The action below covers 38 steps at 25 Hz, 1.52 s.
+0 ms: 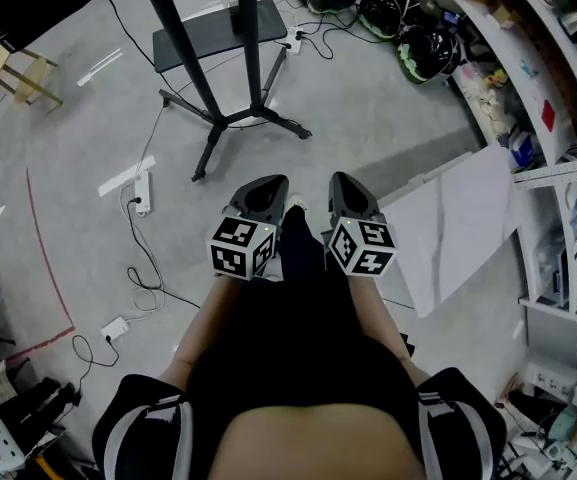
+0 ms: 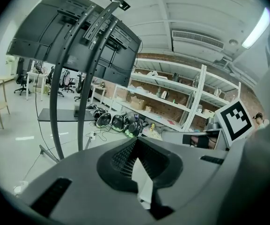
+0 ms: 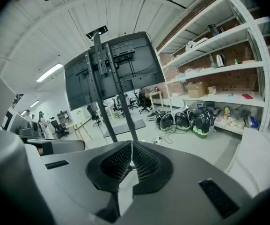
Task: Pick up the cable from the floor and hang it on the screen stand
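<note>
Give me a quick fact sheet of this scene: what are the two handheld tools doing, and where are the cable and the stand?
Left gripper: jaws together, nothing held, close to the person's body
Right gripper: jaws together, nothing held, beside the left one
Cable: on the floor to the person's left, by a white power strip
Screen stand: upright ahead, legs on the floor
Task progress: cable not yet picked up
Surroundings: shelves on the right, dark rounded shells on the floor beside them
</note>
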Motion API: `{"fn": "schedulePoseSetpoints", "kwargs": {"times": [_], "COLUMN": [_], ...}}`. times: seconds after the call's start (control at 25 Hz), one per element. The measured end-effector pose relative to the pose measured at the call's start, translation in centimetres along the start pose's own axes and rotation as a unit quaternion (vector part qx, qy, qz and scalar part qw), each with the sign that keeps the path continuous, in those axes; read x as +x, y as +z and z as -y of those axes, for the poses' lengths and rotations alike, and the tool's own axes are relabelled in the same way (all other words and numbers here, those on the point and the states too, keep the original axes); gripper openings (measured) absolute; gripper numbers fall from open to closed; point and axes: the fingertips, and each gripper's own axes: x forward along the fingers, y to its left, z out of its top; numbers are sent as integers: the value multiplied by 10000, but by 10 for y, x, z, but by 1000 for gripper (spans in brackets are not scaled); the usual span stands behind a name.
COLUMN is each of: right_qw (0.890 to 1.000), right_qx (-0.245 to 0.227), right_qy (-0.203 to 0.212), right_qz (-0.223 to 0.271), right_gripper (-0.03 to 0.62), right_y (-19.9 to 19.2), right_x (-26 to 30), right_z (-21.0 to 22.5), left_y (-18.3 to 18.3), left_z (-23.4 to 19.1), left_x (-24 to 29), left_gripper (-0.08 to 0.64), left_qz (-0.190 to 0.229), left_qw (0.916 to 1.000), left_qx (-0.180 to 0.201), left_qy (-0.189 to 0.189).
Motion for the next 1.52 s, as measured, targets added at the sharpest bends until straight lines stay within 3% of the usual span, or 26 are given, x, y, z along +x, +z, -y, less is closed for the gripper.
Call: {"fn": "schedulePoseSetpoints", "kwargs": {"times": [0.44,0.84,1.2,1.52], "right_qw": [9998,9990,9954,9965], "right_qx": [0,-158,-193,72], "right_qy": [152,317,896,734], "right_qz": [-96,-262,-279,-389], "right_gripper": [25,25,25,25], "right_y": [47,67,91,97], "right_x": [75,121,172,203], "right_z": [22,53,66,102], "left_y": [36,55,71,86], "left_z": [-39,-61,-83,-99], "left_x": [65,122,177,211], "left_gripper": [0,0,0,0], "left_qz": [-195,-293,-294,-283], "left_qw": [9997,9993,9991,9990], "left_qx": [-94,-157,-144,-191], "left_qy": [62,164,257,293]}}
